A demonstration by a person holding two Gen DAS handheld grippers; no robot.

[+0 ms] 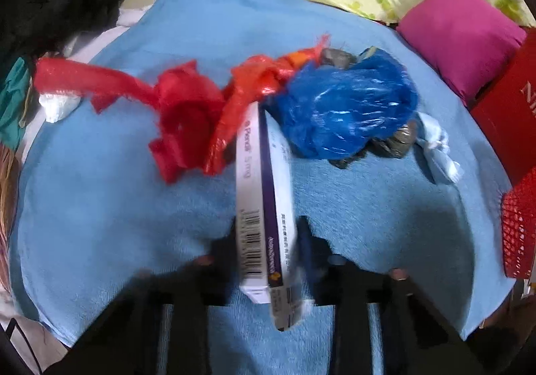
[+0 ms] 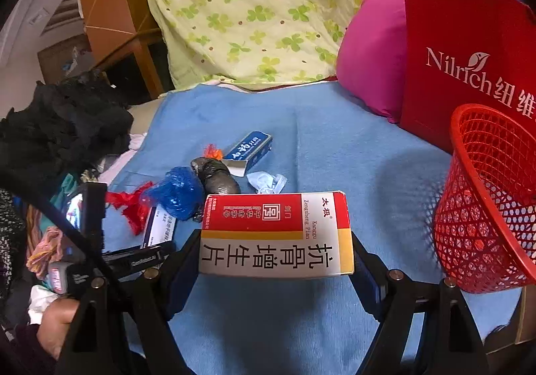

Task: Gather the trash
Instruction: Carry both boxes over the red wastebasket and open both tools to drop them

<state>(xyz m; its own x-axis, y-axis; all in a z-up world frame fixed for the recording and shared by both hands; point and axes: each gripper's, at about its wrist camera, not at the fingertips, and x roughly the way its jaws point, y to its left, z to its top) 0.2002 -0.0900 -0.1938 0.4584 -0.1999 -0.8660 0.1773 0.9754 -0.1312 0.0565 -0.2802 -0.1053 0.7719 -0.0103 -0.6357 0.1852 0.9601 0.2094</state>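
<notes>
— Which step was it?
— Both had trash: right hand-held gripper (image 2: 276,241) clamped the red medicine box (image 2: 276,234), left hand-held gripper (image 1: 266,241) the purple-edged box (image 1: 264,207).
— Next?
— Probably dropping them into the red basket (image 2: 485,207) at the blue towel's (image 2: 318,140) right edge.

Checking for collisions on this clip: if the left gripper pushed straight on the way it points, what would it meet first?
The left gripper, shut on the white and purple box, would likely drive that box into the red plastic scraps and blue plastic bag; depth is unclear.
</notes>
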